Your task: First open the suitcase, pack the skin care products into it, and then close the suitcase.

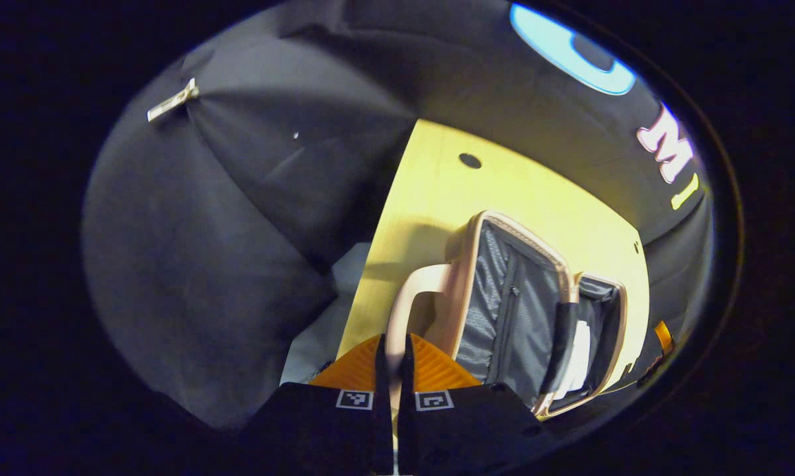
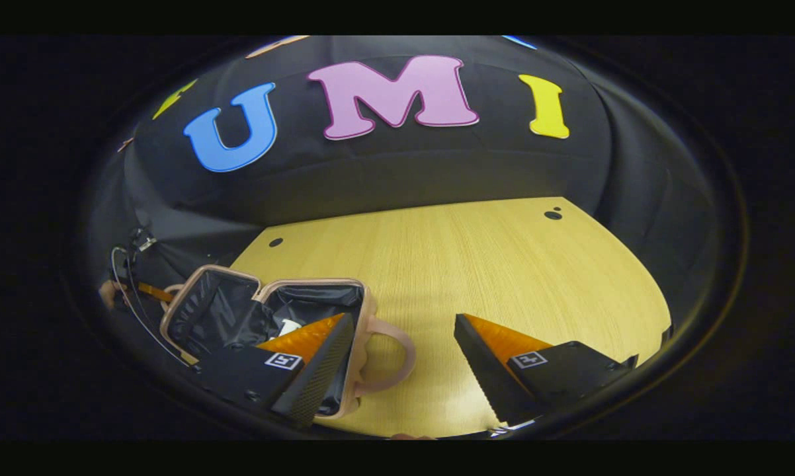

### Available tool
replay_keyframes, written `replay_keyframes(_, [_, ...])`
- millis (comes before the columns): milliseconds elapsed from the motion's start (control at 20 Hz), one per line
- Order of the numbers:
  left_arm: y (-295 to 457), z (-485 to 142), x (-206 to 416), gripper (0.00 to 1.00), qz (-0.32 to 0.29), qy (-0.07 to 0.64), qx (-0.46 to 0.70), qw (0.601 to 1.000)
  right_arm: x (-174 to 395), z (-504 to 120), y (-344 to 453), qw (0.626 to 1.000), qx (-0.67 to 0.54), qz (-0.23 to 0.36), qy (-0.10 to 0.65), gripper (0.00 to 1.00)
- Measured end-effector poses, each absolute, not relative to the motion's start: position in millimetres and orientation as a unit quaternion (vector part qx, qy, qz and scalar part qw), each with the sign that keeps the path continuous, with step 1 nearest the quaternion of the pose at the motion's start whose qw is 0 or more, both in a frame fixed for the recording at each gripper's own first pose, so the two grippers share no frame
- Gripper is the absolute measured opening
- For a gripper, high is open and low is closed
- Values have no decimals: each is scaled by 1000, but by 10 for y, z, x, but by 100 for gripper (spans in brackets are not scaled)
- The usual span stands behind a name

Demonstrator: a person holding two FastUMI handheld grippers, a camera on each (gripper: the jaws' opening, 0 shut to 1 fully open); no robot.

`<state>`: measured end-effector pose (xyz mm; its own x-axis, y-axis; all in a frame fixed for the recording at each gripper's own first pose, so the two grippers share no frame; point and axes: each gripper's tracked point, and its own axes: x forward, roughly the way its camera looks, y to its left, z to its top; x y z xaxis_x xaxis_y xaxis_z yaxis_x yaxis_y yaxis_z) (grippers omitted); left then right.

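Both grippers are in play. Left gripper point(image 1: 392, 370) has its fingers pressed nearly together on the handle point(image 1: 414, 291) of the suitcase point(image 1: 503, 311); the thin handle runs down into the narrow gap between them, so I judge it pinched. Right gripper point(image 2: 397, 360) is spread wide and holds nothing, hovering over the bare table point(image 2: 477, 264) just beside the case.

In the right gripper view the suitcase point(image 2: 265, 311) lies open on the table, both halves showing dark lining, with something white point(image 2: 290, 325) inside one half. I cannot tell whether that is a skin care product.

I judge that I am near the closing step, or steadying the case for packing. Next, if packing is done, my left should swing its half over by the handle while the right stays clear of the rim.
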<state>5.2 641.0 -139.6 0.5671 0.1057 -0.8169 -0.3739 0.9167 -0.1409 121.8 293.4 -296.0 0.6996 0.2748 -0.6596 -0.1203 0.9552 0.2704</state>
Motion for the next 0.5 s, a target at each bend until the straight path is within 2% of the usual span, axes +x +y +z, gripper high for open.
replay_keyframes(50, [6323, -1233, 53, 8, 129, 433, -148, 880, 1207, -2927, 2923, 917, 105, 110, 369, 98])
replay_keyframes(100, [6252, -1068, 49, 8, 122, 421, -144, 887, 1190, -2895, 2921, 917, 106, 114, 366, 89])
replay_keyframes(150, [6169, -915, 37, 7, 115, 410, -142, 894, 1172, -2858, 2912, 918, 106, 117, 362, 98])
replay_keyframes(300, [5876, -561, 53, 7, 87, 383, -135, 910, 1092, -2768, 2906, 922, 103, 129, 350, 98])
replay_keyframes(350, [5749, -419, 57, 7, 78, 373, -135, 915, 1046, -2746, 2911, 922, 104, 134, 347, 89])
replay_keyframes(400, [5618, -290, 78, 7, 65, 364, -135, 919, 1002, -2726, 2918, 923, 103, 139, 344, 98])
replay_keyframes(500, [5359, -73, 104, 7, 40, 348, -134, 927, 931, -2693, 2911, 925, 97, 148, 338, 98])
